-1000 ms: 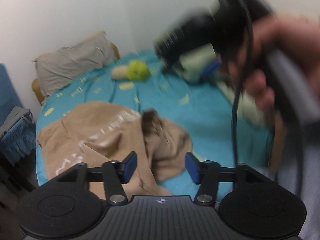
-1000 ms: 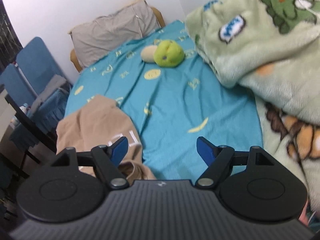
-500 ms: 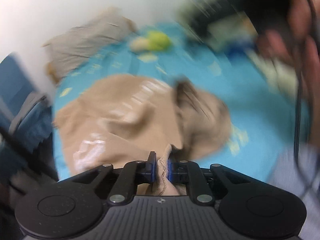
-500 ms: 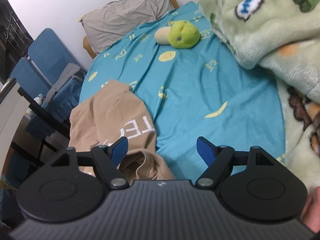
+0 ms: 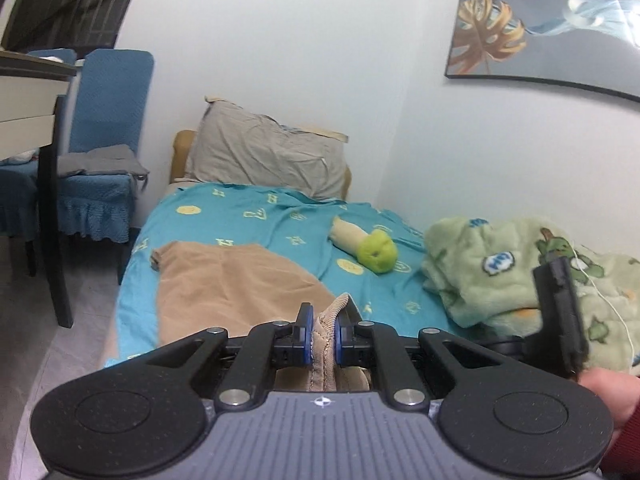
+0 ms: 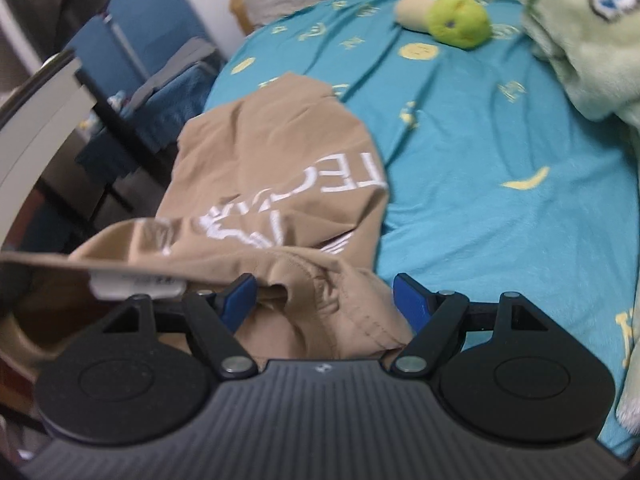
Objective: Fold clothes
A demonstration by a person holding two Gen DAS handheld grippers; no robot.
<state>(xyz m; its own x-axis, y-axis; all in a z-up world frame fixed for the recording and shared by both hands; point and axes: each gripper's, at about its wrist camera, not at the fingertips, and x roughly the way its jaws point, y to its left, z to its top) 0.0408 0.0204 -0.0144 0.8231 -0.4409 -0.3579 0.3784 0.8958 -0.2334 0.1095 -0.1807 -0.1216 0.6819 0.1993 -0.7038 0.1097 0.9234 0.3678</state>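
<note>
Tan shirt (image 5: pixel 224 280) lay spread on the near left part of the teal bedsheet (image 5: pixel 248 220), toward the left edge of the bed. Carried white lettering, seen in the right wrist view (image 6: pixel 280 184). Was pinched at a ribbed, stitched edge by the left gripper (image 5: pixel 323 338), blue pads clenched on the fabric, a fold of it standing up between them. Was bunched near the right gripper (image 6: pixel 324 300), whose fingers (image 6: pixel 240 298) stood spread wide, a rumpled hem lying between them, not clamped. Showed a white tag near the left finger of that gripper, blurred.

Green plush toy (image 5: pixel 376 250) rested farther up the sheet, touching a cream-coloured roll at its left. Grey pillow (image 5: pixel 268 156) leaned at the far end against the white wall. Pale green fleece blanket (image 5: pixel 500 272) with cartoon prints lay heaped on the right side of the bed. Blue chair (image 5: pixel 104 128) stood left of the bed, a grey cloth on its seat, partly behind a dark table leg. Framed picture (image 5: pixel 540 28) hung on the right wall.

Part of the right gripper's black body and a bit of a hand (image 5: pixel 608 392) appeared at the near right in the left wrist view.
</note>
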